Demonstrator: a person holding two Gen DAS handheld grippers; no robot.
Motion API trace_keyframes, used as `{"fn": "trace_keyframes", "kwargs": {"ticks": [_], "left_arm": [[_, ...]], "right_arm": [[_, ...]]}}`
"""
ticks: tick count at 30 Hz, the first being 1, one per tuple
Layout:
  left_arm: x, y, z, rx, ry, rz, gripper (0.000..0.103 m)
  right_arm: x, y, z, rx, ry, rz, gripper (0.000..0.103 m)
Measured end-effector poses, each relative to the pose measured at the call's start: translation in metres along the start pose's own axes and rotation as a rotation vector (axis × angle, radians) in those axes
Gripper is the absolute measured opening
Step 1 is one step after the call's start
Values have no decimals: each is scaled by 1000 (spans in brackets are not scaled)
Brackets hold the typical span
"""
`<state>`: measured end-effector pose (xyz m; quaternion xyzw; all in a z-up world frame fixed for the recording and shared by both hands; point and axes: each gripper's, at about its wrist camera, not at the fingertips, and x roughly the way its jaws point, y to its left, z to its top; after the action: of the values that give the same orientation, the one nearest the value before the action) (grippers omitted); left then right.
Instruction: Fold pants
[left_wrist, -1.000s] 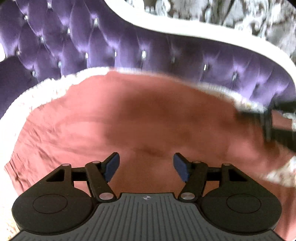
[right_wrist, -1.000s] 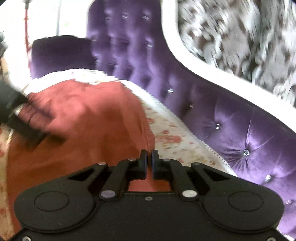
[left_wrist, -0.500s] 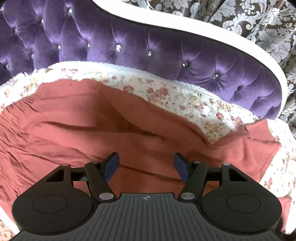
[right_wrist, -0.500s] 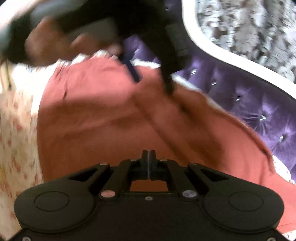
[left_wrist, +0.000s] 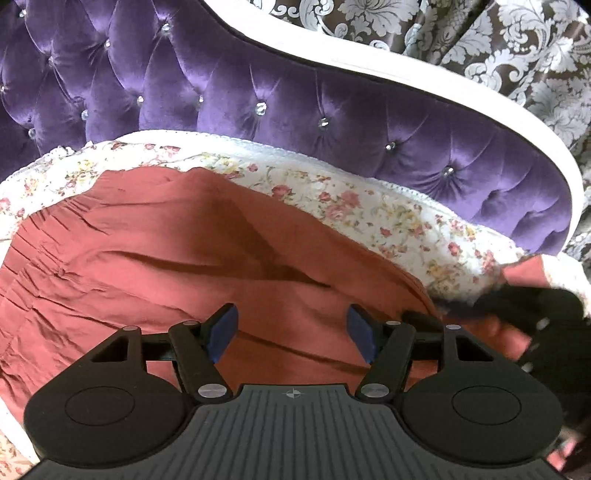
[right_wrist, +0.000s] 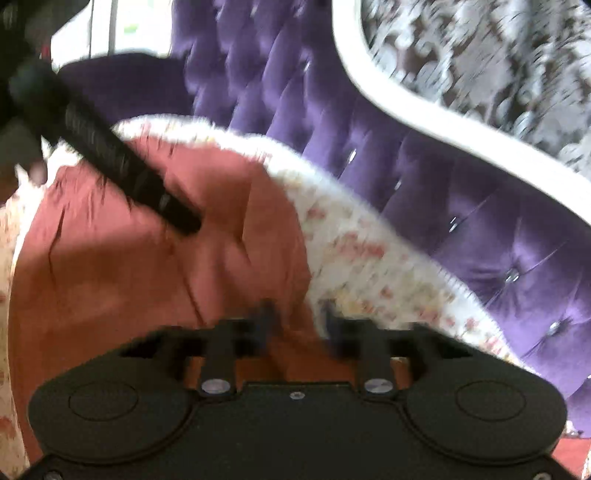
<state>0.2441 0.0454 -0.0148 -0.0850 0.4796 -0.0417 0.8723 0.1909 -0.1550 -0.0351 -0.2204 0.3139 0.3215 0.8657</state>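
Observation:
The rust-red pants (left_wrist: 155, 258) lie spread and creased on a floral bedspread (left_wrist: 354, 206). My left gripper (left_wrist: 291, 332) is open and empty, its blue pads hovering over the middle of the cloth. In the right wrist view the pants (right_wrist: 110, 266) fill the left and centre. My right gripper (right_wrist: 297, 323) is blurred, with its fingers apart over the pants' right edge and nothing between them. The left tool's black handle (right_wrist: 122, 173) crosses the upper left of that view. The right gripper shows dark and blurred at the right of the left wrist view (left_wrist: 532, 317).
A purple tufted headboard (left_wrist: 295, 96) with a white frame (left_wrist: 443, 96) runs along the far side of the bed. Patterned curtains (left_wrist: 480, 37) hang behind it. The bedspread's white edge (right_wrist: 354, 258) borders the pants on the right.
My right gripper has opened; it was shut on the pants' edge half a second ago. The right side of the pants has dropped onto the bed. My left gripper stays open over the cloth.

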Motion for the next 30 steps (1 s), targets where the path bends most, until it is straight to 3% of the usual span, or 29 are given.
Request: {"fn": "trace_keyframes", "kwargs": {"ticks": [3, 8, 14, 19, 20, 22, 24, 26, 30], "left_arm": [[-5, -5, 1, -9, 6, -34, 64], [-19, -15, -5, -27, 6, -94, 64], [-13, -24, -40, 7, 72, -32, 64], [4, -28, -75, 45, 137, 55, 62], [7, -29, -81, 60, 136, 87, 56], [9, -25, -96, 49, 128, 99, 26], [12, -10, -117, -17, 144, 54, 19], [12, 6, -133, -81, 133, 27, 18], [1, 19, -146, -130, 97, -20, 18]], "right_arm": [[-22, 25, -7, -25, -53, -69, 12], [-64, 102, -27, -215, -100, -119, 12], [-63, 168, -58, -338, -60, -146, 12], [-54, 192, -68, -383, -37, -148, 12], [-53, 192, -69, -379, -32, -141, 13], [-51, 190, -69, -366, -23, -135, 16], [-56, 184, -69, -328, -13, -101, 17], [-71, 165, -65, -236, -2, -39, 20], [-105, 113, -61, 23, -16, 39, 49]]}}
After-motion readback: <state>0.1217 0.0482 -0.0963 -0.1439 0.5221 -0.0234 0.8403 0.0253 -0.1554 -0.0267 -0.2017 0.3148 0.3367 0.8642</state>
